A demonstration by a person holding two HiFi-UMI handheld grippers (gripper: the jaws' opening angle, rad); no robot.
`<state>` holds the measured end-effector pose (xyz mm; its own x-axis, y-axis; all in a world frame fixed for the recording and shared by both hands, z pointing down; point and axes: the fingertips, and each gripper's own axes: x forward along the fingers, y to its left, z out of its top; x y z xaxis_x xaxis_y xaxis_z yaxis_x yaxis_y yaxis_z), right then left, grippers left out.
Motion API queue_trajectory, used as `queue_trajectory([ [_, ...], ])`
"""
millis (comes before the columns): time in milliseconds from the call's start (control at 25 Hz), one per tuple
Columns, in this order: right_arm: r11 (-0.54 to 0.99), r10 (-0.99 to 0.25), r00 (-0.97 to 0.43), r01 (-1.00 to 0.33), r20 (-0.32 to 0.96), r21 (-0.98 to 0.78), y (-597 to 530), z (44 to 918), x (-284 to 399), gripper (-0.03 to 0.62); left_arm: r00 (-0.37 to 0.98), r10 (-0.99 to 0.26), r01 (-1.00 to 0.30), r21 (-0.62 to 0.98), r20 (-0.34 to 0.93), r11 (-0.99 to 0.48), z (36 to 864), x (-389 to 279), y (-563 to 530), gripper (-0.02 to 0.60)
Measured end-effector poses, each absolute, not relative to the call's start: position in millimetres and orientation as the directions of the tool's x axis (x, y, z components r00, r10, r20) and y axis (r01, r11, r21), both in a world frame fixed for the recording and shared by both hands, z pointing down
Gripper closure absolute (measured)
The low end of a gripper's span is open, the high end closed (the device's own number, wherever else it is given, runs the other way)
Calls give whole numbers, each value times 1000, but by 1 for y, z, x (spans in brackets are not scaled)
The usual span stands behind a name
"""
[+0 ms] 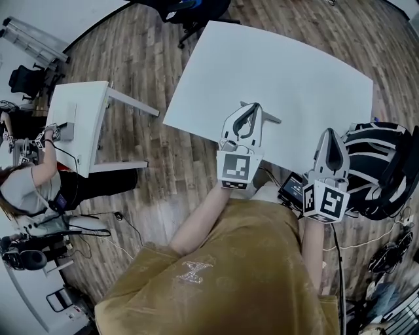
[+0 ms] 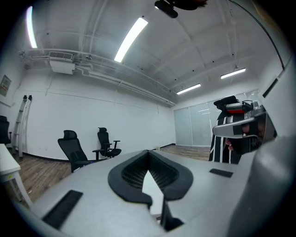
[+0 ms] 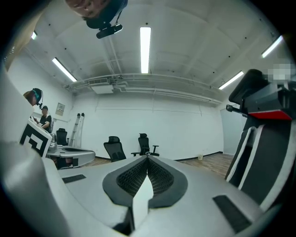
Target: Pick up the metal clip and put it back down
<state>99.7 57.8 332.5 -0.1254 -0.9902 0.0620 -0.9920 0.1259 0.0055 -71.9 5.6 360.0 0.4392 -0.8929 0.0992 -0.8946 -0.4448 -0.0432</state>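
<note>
A thin grey metal clip (image 1: 267, 117) lies on the white table (image 1: 294, 78) near its front edge. My left gripper (image 1: 254, 106) reaches over that edge, its tips right above the clip's left end; I cannot tell whether they touch it. Its jaws are closed tip to tip in the left gripper view (image 2: 148, 152) with nothing between them, and the clip does not show there. My right gripper (image 1: 329, 133) hangs off the table's near right corner, also shut and empty in the right gripper view (image 3: 148, 158).
A black and white chair (image 1: 383, 163) stands close to my right gripper. A small dark screen (image 1: 292, 188) sits below the table's edge. A small white desk (image 1: 78, 118) and a seated person (image 1: 26, 183) are at the left. Office chairs (image 1: 196, 10) stand beyond the table.
</note>
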Motion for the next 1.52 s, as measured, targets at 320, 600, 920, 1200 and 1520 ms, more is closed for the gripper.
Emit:
queue_trajectory([
  [320,147,-987,-148,-989,67,-17,45,339,103,585,441,-889,-893,-37,123,-448,371,-65,-11,575],
  [600,163,-984,-166,-986,60,-45,14,337,120,585,410,-901,-907,-42,139,-419,370,-60,-36,575],
  [920,195,-979,-200,-977,49,-87,-14,340,127,585,388,-899,-918,-6,204,-397,390,-57,-54,575],
  [1200,197,-972,-207,-976,113,-87,-23,359,129,585,407,-850,-913,118,334,-391,440,-55,-56,574],
  [1520,177,-969,-192,-978,152,-109,-28,377,130,585,423,-807,-905,226,412,-359,479,-64,-62,574],
])
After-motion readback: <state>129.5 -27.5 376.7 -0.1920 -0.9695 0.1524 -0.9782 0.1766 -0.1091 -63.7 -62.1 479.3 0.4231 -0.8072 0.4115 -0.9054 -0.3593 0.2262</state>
